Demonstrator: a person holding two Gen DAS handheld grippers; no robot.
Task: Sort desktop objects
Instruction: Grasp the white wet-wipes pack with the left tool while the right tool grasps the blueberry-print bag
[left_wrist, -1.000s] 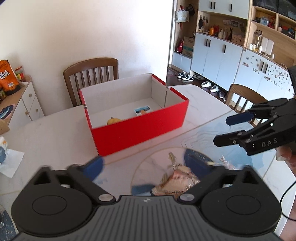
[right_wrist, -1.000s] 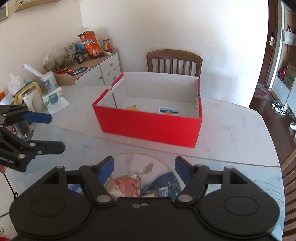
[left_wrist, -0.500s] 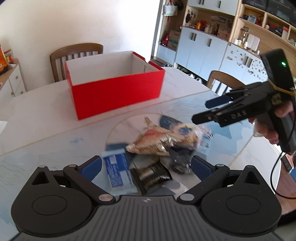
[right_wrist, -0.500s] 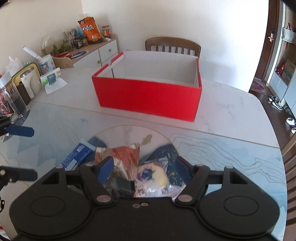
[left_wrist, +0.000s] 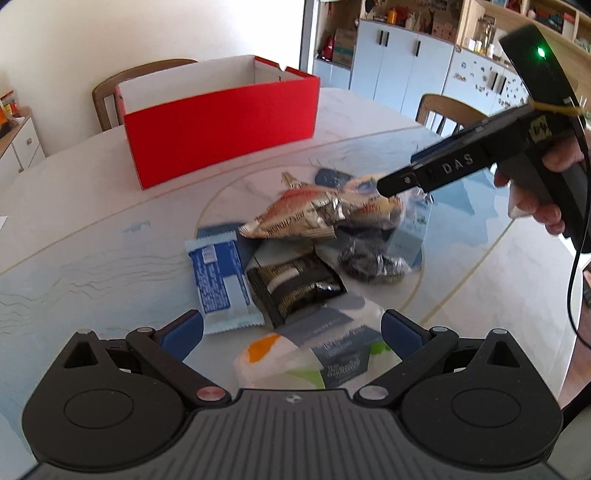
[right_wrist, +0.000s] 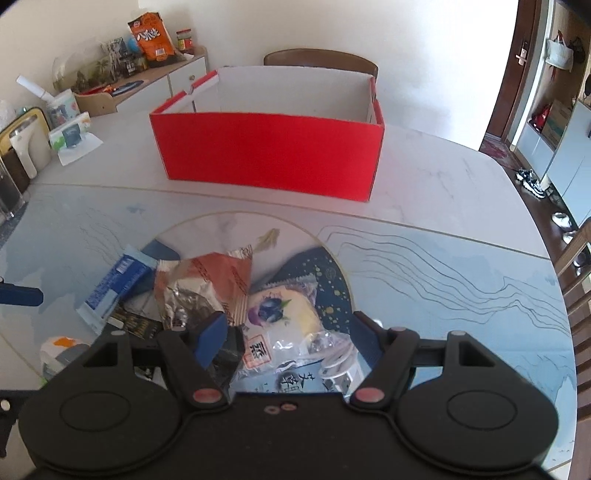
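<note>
Crinkly foil packet (left_wrist: 295, 218), blue-and-white wrapped bar (left_wrist: 221, 280), black wrapper (left_wrist: 295, 286) and clear-wrapped blueberry bun (right_wrist: 282, 314) are lying heaped on the glossy marble worktop (right_wrist: 443, 258), near the red cardboard box (right_wrist: 269, 155). You're holding the left tool (left_wrist: 291, 328) low over the pile, released. Your right tool (right_wrist: 288, 332) is spread too, hovering over the bun. Both have dropped closer since a second ago; the box interior is no longer showing.
</note>
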